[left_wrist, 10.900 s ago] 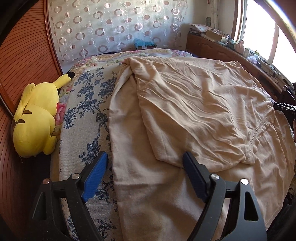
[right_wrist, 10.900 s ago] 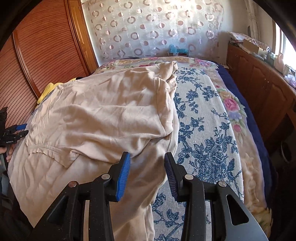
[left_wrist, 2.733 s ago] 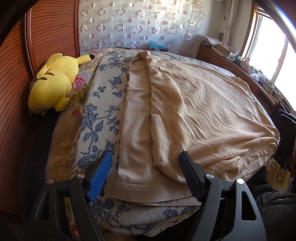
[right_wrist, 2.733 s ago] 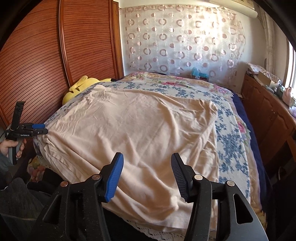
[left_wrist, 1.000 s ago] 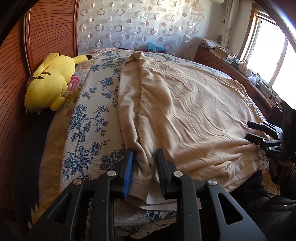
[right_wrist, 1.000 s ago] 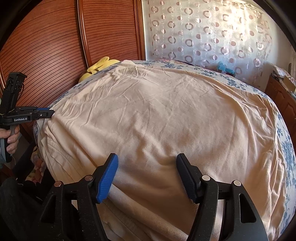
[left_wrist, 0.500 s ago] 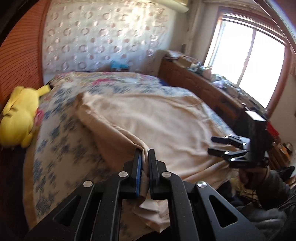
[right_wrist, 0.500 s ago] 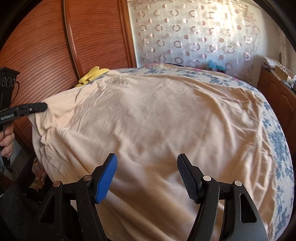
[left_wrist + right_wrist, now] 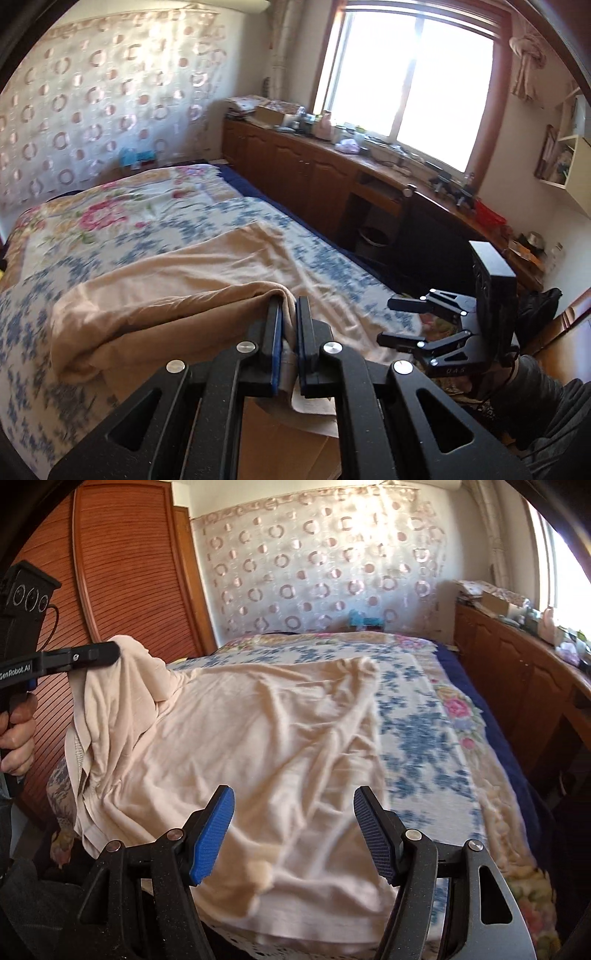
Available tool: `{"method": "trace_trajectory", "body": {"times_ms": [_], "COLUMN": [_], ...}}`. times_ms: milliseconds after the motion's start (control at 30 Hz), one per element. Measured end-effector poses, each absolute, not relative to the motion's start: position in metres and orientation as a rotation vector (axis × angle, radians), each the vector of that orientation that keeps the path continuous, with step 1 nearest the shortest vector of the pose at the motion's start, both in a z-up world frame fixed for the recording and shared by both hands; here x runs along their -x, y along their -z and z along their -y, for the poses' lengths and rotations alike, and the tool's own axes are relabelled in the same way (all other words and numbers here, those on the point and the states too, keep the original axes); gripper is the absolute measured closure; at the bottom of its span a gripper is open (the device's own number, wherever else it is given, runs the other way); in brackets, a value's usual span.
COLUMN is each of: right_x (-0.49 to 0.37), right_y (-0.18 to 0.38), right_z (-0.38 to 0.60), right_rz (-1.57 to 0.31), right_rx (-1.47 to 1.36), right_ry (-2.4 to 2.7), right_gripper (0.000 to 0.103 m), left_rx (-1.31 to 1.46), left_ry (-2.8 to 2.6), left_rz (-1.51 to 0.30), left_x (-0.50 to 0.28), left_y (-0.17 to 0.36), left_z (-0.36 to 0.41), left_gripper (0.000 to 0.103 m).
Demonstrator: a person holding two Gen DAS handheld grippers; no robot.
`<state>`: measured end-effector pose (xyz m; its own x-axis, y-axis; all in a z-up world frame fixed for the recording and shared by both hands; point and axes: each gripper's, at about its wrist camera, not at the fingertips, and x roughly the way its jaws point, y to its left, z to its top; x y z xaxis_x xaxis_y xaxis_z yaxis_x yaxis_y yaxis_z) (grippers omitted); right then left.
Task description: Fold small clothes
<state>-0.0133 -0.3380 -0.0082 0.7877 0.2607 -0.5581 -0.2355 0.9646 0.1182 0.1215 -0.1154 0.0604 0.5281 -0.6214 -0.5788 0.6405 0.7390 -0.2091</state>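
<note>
A beige garment (image 9: 266, 738) lies spread over the near half of the bed. My left gripper (image 9: 289, 306) is shut on a bunched corner of the garment (image 9: 177, 314) and holds it lifted above the bed; in the right wrist view it (image 9: 114, 651) shows at the left with the cloth hanging from it. My right gripper (image 9: 291, 812) is open and empty, low over the garment's near edge. It shows in the left wrist view (image 9: 386, 319) at the right, beside the bed.
The bed has a blue floral cover (image 9: 424, 731). A wooden wardrobe (image 9: 122, 565) stands at the left. A long wooden cabinet (image 9: 295, 173) with clutter runs under the window at the right. A patterned curtain (image 9: 325, 565) hangs behind the bed.
My left gripper closed on the garment's near left corner and lifted it up and toward the right. The right gripper stayed open over the near edge.
</note>
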Motion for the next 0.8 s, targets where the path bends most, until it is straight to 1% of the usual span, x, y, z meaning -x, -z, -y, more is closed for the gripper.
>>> {"method": "trace_trajectory", "body": {"times_ms": [233, 433, 467, 500, 533, 567, 700, 733, 767, 800], "right_x": [0.030, 0.037, 0.037, 0.038, 0.039, 0.039, 0.037, 0.037, 0.034, 0.030], "right_y": [0.004, 0.005, 0.006, 0.006, 0.005, 0.005, 0.003, 0.002, 0.002, 0.002], "right_z": [0.362, 0.374, 0.374, 0.374, 0.374, 0.372, 0.369, 0.367, 0.367, 0.367], "right_rz": [-0.579, -0.578, -0.579, -0.580, -0.581, -0.582, -0.581, -0.581, -0.581, -0.582], "right_rx": [-0.081, -0.106, -0.104, -0.103, -0.104, -0.105, -0.105, -0.102, -0.100, -0.097], "right_ry": [-0.201, -0.177, -0.175, -0.174, -0.175, -0.175, -0.181, -0.185, -0.189, -0.193], "right_gripper": [0.034, 0.034, 0.034, 0.034, 0.034, 0.034, 0.034, 0.034, 0.034, 0.034], "left_rx": [-0.089, -0.132, -0.139, -0.148, -0.151, -0.151, -0.145, -0.143, -0.141, -0.137], "left_ry": [0.855, 0.854, 0.851, 0.841, 0.834, 0.829, 0.791, 0.772, 0.756, 0.740], "left_rz": [-0.678, -0.717, -0.723, -0.728, -0.726, -0.724, -0.710, -0.707, -0.703, -0.702], "left_x": [-0.117, -0.121, -0.124, -0.125, -0.124, -0.126, -0.128, -0.129, -0.129, -0.130], "left_y": [-0.081, -0.066, -0.064, -0.062, -0.061, -0.060, -0.057, -0.055, -0.053, -0.050], "left_z": [0.184, 0.204, 0.208, 0.206, 0.203, 0.201, 0.178, 0.169, 0.162, 0.153], "left_gripper": [0.095, 0.095, 0.093, 0.090, 0.081, 0.070, 0.047, 0.032, 0.025, 0.025]}}
